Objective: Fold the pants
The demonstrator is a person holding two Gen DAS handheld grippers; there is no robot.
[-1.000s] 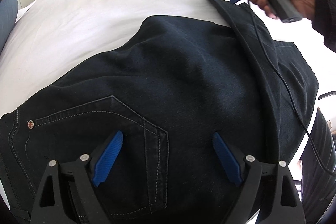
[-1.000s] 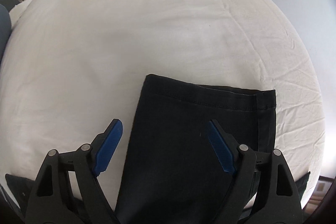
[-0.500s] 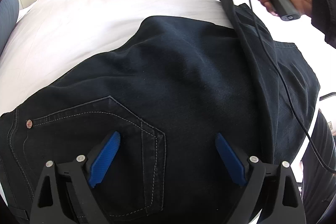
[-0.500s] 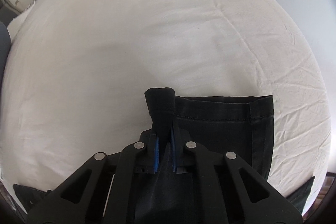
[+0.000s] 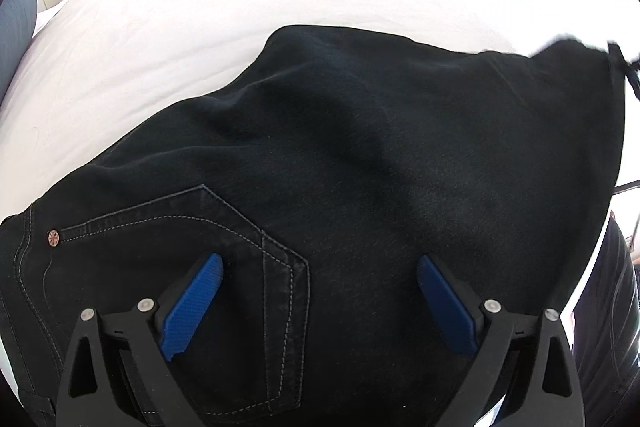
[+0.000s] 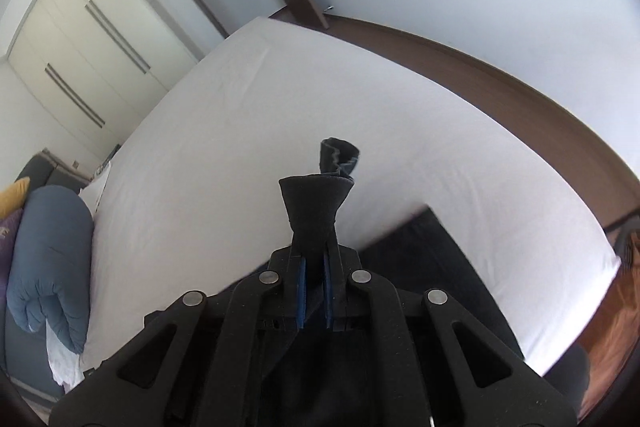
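Black denim pants (image 5: pixel 360 167) spread on white bed sheet (image 5: pixel 180 27). Right gripper (image 6: pixel 314 267) pinches hem bunch, lifted. Left gripper (image 5: pixel 316 299), jaws just widened, empty above pocket. Step: folding legs over; next, carry hem to waistband.

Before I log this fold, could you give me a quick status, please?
Right tool shut on pants hem. Left tool open above back pocket. Nothing in the way.

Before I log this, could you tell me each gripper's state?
Left gripper: open over the pants.
Right gripper: shut on the pants.
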